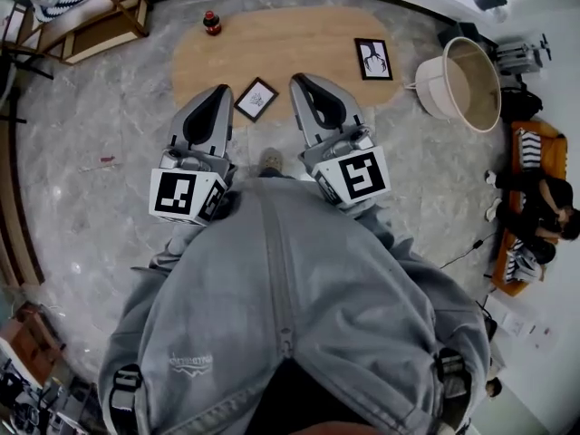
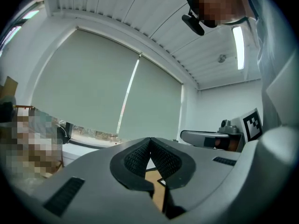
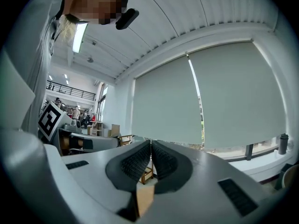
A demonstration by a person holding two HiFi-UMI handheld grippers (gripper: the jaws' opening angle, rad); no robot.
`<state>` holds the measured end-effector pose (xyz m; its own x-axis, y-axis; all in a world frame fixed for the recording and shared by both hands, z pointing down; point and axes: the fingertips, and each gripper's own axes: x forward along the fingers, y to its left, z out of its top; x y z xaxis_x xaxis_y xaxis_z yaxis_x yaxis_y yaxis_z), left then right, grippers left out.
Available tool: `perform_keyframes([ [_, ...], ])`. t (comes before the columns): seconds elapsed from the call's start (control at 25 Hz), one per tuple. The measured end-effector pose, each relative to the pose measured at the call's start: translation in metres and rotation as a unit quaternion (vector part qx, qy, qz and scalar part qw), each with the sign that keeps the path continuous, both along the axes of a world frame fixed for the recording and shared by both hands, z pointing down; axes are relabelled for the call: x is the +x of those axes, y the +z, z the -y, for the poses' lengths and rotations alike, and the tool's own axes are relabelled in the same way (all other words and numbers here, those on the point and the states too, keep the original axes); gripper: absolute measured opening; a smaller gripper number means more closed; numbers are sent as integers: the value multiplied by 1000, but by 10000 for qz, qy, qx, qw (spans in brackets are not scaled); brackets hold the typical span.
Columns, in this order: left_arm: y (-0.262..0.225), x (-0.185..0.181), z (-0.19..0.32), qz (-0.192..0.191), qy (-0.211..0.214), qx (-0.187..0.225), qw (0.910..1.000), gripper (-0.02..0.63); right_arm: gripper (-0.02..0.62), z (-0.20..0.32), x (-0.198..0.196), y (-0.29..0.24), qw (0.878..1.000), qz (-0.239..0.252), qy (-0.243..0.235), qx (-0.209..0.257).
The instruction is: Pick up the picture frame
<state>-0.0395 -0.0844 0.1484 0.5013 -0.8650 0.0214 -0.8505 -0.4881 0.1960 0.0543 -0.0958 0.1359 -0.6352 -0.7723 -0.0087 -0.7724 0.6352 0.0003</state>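
Observation:
Two black picture frames lie flat on the low oval wooden table (image 1: 299, 34). The small frame (image 1: 256, 99) sits turned like a diamond at the table's near edge, and the larger frame (image 1: 373, 59) lies toward its right end. My left gripper (image 1: 221, 90) points level just left of the small frame, and my right gripper (image 1: 298, 81) points level just right of it. Neither touches a frame. In the left gripper view my left gripper (image 2: 149, 142) has its jaws closed together with nothing between them. In the right gripper view my right gripper (image 3: 151, 143) is the same.
A red bottle (image 1: 211, 23) stands at the table's far left. A white round tub (image 1: 460, 80) is on the floor to the right, and a wooden rack (image 1: 95, 21) stands at the far left. A person sits on an orange sofa (image 1: 527, 207) at the right edge.

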Motion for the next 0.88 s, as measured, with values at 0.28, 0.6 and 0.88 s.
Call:
perform_keyframes([
  [0.28, 1, 25, 41, 22, -418, -35, 9991, 18, 34, 47, 25, 6, 9992, 30, -395, -67],
  [0.6, 13, 30, 49, 168, -551, -176, 9982, 18, 34, 66, 23, 23, 9976, 187, -623, -228],
  [0.88, 25, 15, 42, 205, -478, -351, 9980, 18, 34, 54, 6, 34, 9971, 197, -640, -369],
])
